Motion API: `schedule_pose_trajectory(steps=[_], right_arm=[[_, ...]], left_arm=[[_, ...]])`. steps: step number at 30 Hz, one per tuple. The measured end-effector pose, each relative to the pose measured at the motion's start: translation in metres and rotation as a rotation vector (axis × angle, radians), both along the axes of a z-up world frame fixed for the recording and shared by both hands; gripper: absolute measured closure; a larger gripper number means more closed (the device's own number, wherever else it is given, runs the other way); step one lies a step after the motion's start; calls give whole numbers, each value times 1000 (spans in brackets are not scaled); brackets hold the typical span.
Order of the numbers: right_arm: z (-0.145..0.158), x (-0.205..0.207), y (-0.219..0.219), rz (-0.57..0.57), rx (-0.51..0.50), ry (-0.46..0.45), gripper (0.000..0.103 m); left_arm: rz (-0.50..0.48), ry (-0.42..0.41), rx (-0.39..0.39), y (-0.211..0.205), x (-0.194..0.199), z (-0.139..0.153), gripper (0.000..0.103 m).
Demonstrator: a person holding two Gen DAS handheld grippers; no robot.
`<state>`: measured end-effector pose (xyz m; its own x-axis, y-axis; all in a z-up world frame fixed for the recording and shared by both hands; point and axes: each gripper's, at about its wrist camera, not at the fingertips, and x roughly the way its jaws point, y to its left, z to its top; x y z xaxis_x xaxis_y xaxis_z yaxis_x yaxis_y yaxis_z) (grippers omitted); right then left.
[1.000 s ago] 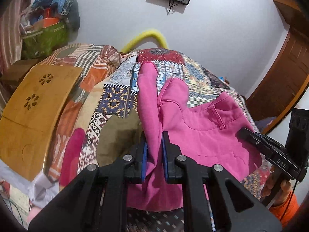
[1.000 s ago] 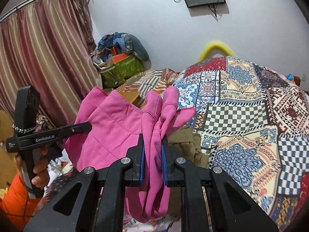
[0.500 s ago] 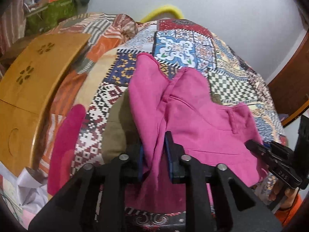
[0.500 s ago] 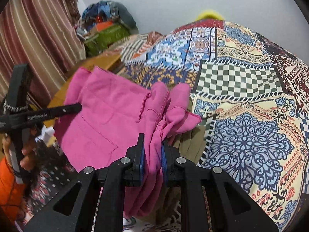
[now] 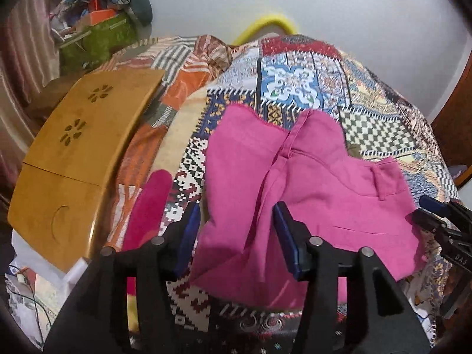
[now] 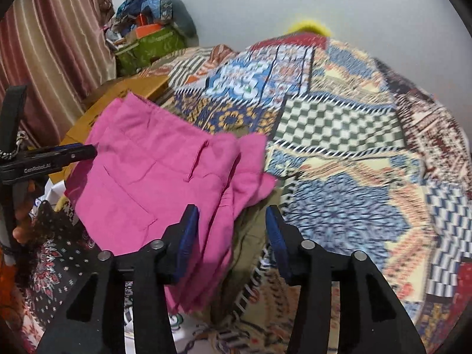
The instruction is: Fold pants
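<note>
while both tongs stand spread wide with nothing between their pads, the pink pants (image 5: 298,194) lie folded on the patchwork bedspread (image 5: 306,82) at the near edge of the bed. the left gripper (image 5: 236,236) hovers over the pants' left part, cloth showing between its blue pads but not pinched. the right gripper (image 6: 231,233) sits over the right edge of the pants (image 6: 153,177), above an olive garment (image 6: 253,236) lying partly under them. a wooden lap table (image 5: 79,159) rests left of the pants, a green bag (image 6: 147,47) beyond it near the striped curtain (image 6: 53,38).
</note>
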<state>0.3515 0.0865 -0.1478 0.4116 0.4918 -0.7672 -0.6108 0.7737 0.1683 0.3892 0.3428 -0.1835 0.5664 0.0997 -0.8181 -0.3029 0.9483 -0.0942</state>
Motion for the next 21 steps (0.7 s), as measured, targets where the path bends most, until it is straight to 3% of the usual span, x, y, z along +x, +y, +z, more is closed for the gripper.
schedule_pose_trajectory(steps=[7, 13, 21], right_arm=[[68, -28, -30, -14, 100, -92, 58], [142, -77, -62, -14, 211, -197, 58], [217, -156, -104, -1, 337, -321, 57]], left_arm=[[-28, -89, 64, -33, -33, 63, 51], [-76, -220, 101, -85, -80, 139, 51], [-118, -425, 128, -152, -172, 235, 50]])
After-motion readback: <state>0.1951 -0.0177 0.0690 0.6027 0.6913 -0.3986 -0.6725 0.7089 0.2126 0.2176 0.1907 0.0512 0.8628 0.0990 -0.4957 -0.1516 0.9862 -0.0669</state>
